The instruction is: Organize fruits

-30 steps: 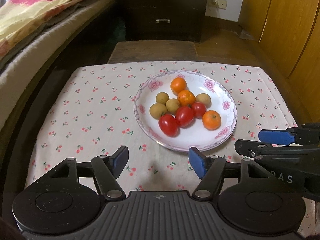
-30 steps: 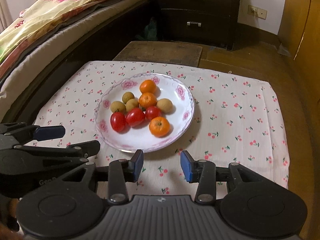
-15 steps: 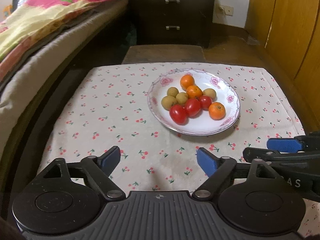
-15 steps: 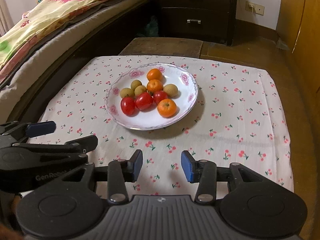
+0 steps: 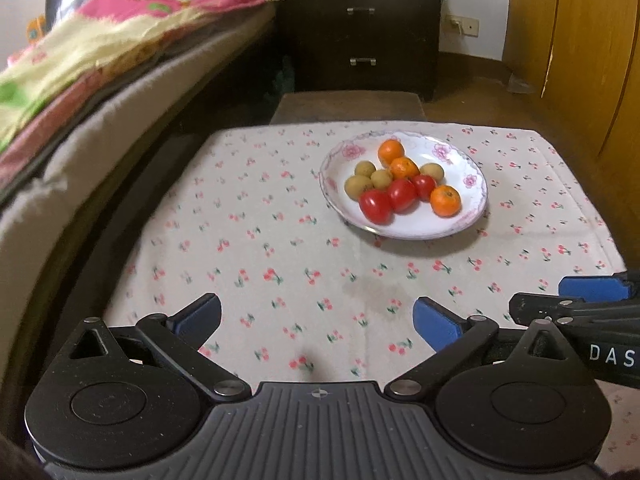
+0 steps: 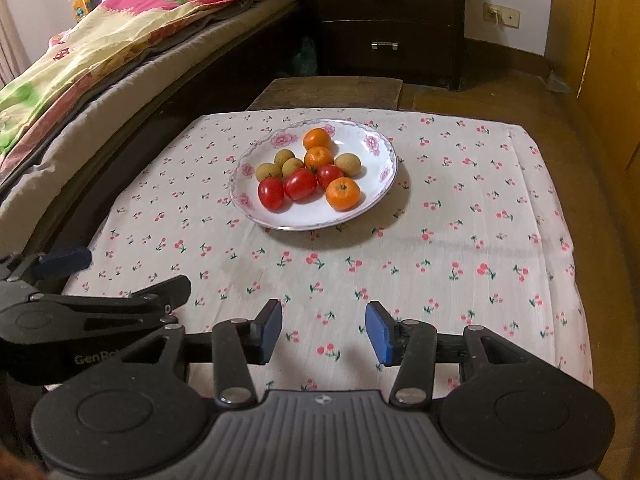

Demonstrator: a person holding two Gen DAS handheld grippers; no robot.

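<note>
Jaws: left gripper (image 5: pixel 317 318), blue pads, spread wide after just opening further, nothing between them; right gripper (image 6: pixel 323 332), blue pads, moderately apart, having just opened slightly, nothing between them. Both hover over the near edge of the table (image 6: pixel 500 288), well apart from the fruit.

Round white floral-rimmed plate (image 6: pixel 372 152): stands on the white cherry-print cloth (image 5: pixel 248 240), toward its far side.

Contents, clustered and touching: three orange mandarins (image 6: pixel 343 194), three red tomatoes (image 6: pixel 300 183), four small yellow-brown round fruits (image 6: pixel 268 171).

Surroundings: bed with a patterned quilt (image 6: pixel 100 52) at left; dark two-drawer cabinet (image 6: pixel 384 20) beyond.
</note>
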